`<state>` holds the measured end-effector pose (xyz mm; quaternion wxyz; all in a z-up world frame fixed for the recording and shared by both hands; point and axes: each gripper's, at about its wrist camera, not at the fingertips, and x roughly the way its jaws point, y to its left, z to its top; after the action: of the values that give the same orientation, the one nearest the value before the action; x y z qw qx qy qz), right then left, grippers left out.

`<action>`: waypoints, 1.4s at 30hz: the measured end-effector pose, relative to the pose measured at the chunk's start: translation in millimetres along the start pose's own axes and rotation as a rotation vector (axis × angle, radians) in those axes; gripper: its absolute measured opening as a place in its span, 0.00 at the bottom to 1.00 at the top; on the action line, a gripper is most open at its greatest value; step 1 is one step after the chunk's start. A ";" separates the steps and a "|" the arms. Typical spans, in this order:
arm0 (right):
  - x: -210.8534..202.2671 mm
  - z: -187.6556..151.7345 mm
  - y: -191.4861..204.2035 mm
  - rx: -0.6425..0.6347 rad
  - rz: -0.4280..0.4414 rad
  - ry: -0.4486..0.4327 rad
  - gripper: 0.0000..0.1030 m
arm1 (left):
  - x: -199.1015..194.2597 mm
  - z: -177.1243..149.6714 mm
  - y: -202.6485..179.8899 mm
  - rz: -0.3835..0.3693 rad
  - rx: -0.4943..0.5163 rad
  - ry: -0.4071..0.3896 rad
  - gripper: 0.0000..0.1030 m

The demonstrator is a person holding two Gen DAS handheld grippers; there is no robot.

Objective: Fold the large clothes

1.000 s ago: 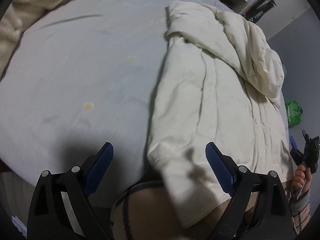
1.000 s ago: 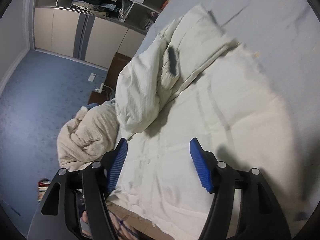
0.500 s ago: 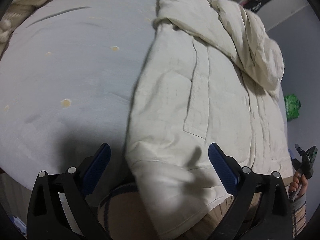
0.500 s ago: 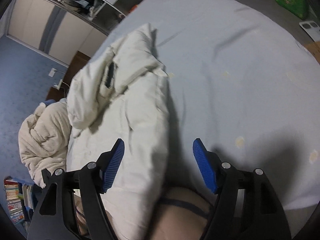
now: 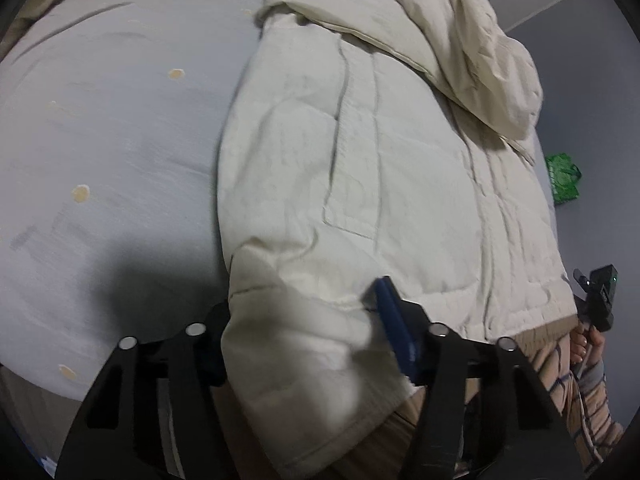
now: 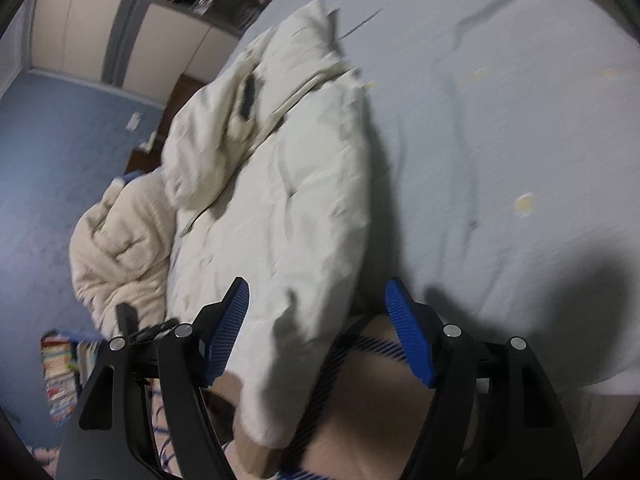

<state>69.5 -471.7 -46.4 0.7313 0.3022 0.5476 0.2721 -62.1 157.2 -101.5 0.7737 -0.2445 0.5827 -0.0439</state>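
A cream padded jacket [image 5: 400, 160] lies flat on the pale grey bed [image 5: 100, 120], its hood [image 5: 460, 32] at the far end. My left gripper [image 5: 304, 304] is at the jacket's near left corner. Its jaws are closing with the hem between them. The right blue pad [image 5: 394, 332] dents the fabric, and the other pad is hidden behind the cloth. In the right wrist view the jacket [image 6: 288, 200] hangs over the bed [image 6: 520, 120] edge. My right gripper [image 6: 316, 312] stands open astride that hanging corner, its pads clear of the fabric.
A beige knitted bundle [image 6: 116, 240] sits left of the jacket, with stacked books [image 6: 60, 376] on the blue floor below it. A wardrobe [image 6: 100, 40] stands beyond. A green bag [image 5: 562, 178] lies on the floor. The person's checked trousers [image 5: 560, 380] press against the bed's near edge.
My left gripper came down onto the jacket's near corner and its jaws narrowed around the hem. My right gripper swung from over the jacket's middle to its side edge and lower.
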 end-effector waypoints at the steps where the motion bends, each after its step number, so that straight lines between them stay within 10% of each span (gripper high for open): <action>1: 1.6 -2.3 3.3 -0.012 0.015 0.014 0.65 | -0.5 -1.4 -0.8 -0.005 0.005 0.002 0.48; 5: 9.7 -13.2 23.2 -0.107 0.012 0.064 0.63 | -2.6 -7.1 -4.1 -0.038 0.015 0.018 0.39; 10: 8.4 -20.2 44.8 -0.213 0.040 0.069 0.23 | -11.8 -14.2 -7.6 -0.085 0.023 0.018 0.27; 18: 1.3 -26.5 47.9 -0.256 0.064 0.065 0.18 | -24.4 -25.2 -21.7 -0.096 0.066 -0.001 0.13; 27: -20.7 -11.1 61.4 -0.194 0.334 -0.044 0.16 | -51.5 -13.2 -38.3 -0.183 0.119 -0.060 0.10; 37: -40.4 52.9 86.5 -0.116 0.516 -0.226 0.15 | -104.5 51.4 -39.3 -0.448 0.070 -0.226 0.10; 42: -35.8 99.6 88.5 -0.024 0.578 -0.328 0.15 | -122.8 99.0 -46.9 -0.446 0.079 -0.299 0.10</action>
<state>150.7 -452.8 63.6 0.7060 0.4760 0.3109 0.4224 0.6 191.8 46.7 0.8313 -0.3405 0.3915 -0.1995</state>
